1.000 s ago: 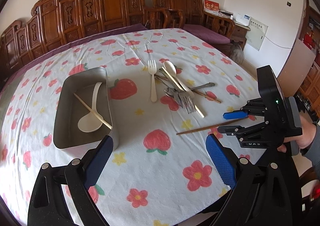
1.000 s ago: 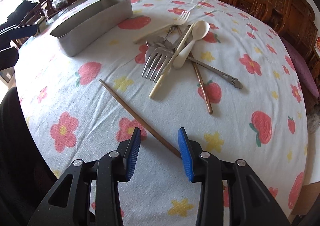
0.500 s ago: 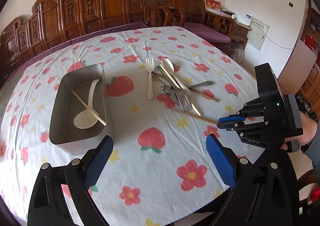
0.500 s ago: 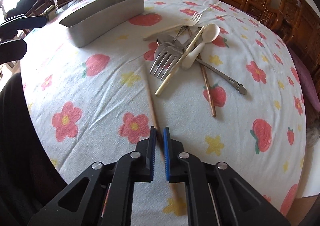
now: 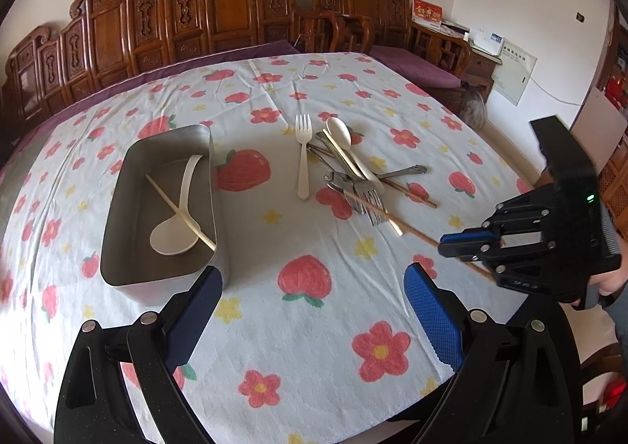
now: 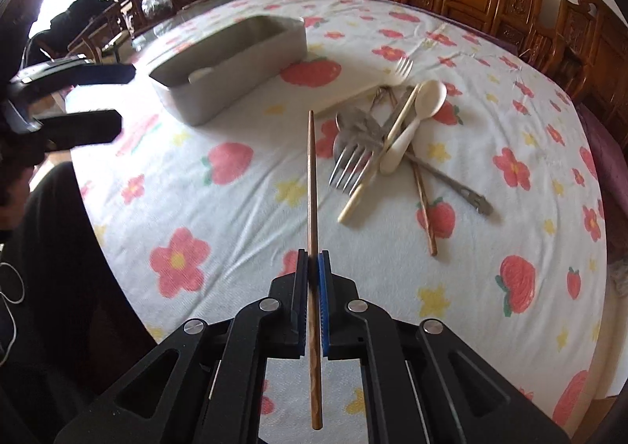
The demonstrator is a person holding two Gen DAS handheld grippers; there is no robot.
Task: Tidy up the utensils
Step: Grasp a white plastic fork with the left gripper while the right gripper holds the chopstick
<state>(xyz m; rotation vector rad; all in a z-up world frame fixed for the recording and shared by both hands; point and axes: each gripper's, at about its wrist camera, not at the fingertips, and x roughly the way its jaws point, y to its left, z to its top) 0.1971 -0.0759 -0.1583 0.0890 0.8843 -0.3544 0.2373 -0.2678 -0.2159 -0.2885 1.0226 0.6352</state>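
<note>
My right gripper (image 6: 312, 259) is shut on a brown wooden chopstick (image 6: 312, 177), held above the cloth and pointing at the metal tray (image 6: 235, 51). It shows at the right of the left wrist view (image 5: 451, 243) with the chopstick (image 5: 392, 218). The tray (image 5: 117, 208) holds a cream ladle spoon (image 5: 176, 236) and a pale chopstick (image 5: 176, 208). A pile of utensils (image 5: 353, 177) lies mid-table: a cream fork (image 5: 302, 153), a cream spoon (image 6: 424, 106), metal forks (image 6: 353, 161), another brown chopstick (image 6: 426, 216). My left gripper (image 5: 314, 298) is open and empty near the tray's front.
The round table has a flower and strawberry cloth (image 5: 314, 326). Carved wooden chairs (image 5: 235, 12) line the far side. A person's dark clothing (image 6: 47, 247) is at the left edge in the right wrist view.
My right gripper closed on the brown chopstick and lifted it off the cloth, turning it toward the tray. My left gripper stayed open and shifted little.
</note>
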